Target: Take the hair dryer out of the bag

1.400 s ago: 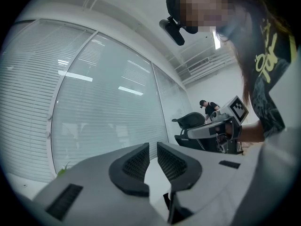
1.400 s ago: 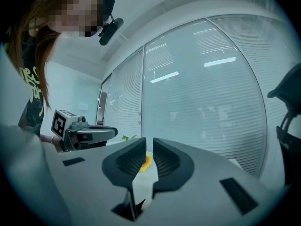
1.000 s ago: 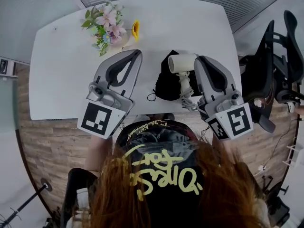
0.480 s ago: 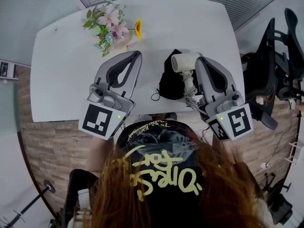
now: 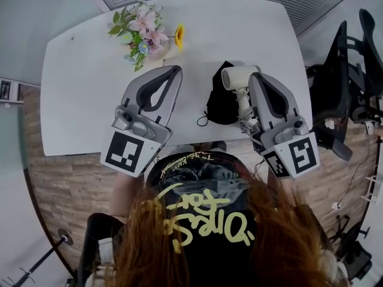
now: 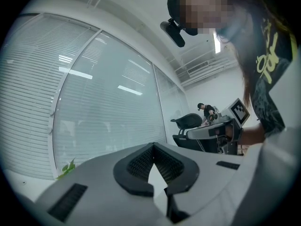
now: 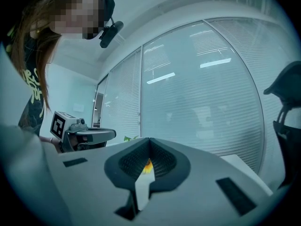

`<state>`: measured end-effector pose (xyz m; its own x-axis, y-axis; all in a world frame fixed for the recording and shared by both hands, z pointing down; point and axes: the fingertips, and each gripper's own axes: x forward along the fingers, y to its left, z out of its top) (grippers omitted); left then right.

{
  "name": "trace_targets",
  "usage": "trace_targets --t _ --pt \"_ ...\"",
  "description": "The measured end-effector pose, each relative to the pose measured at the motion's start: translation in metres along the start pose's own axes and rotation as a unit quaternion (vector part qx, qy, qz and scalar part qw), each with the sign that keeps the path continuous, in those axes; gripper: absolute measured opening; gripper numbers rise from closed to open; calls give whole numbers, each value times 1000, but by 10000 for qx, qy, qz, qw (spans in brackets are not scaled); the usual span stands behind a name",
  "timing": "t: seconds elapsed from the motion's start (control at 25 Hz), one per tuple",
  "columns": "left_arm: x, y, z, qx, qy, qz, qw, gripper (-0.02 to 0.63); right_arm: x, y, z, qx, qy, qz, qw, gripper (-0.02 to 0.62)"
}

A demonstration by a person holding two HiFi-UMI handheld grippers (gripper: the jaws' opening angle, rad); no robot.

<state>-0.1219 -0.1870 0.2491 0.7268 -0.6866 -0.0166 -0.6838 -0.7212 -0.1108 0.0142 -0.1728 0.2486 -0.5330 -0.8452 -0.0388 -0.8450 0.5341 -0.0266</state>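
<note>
Both hand-held grippers point level across the worktop (image 5: 90, 94), away from me. On my left hand-held gripper (image 5: 176, 69) the jaws are pressed together with nothing between them, and its own view shows only the window blinds past the tips (image 6: 153, 144). My right hand-held gripper (image 5: 254, 76) is also fully closed and empty (image 7: 149, 138).

A black office chair (image 5: 335, 94) stands off the worktop's right end. The black bag (image 5: 220, 103) lies slack on the white surface between the two grippers, nearer the right one.

The hair dryer (image 5: 238, 79) is out of the bag. It lies along the bag's right edge, just beside the inner side of my right gripper; I cannot tell whether they touch. Its handle, the long axis, runs from the barrel back towards me. The barrel sits at the far end and lies crosswise, its round end facing left.

A small bunch of flowers (image 5: 142, 30) stands at the far left.
</note>
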Motion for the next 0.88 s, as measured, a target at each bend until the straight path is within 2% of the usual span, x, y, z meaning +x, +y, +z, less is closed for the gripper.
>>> trace_targets --t 0.88 --pt "-10 9 -4 -6 41 -46 10000 -7 4 9 -4 -74 88 -126 9999 2"
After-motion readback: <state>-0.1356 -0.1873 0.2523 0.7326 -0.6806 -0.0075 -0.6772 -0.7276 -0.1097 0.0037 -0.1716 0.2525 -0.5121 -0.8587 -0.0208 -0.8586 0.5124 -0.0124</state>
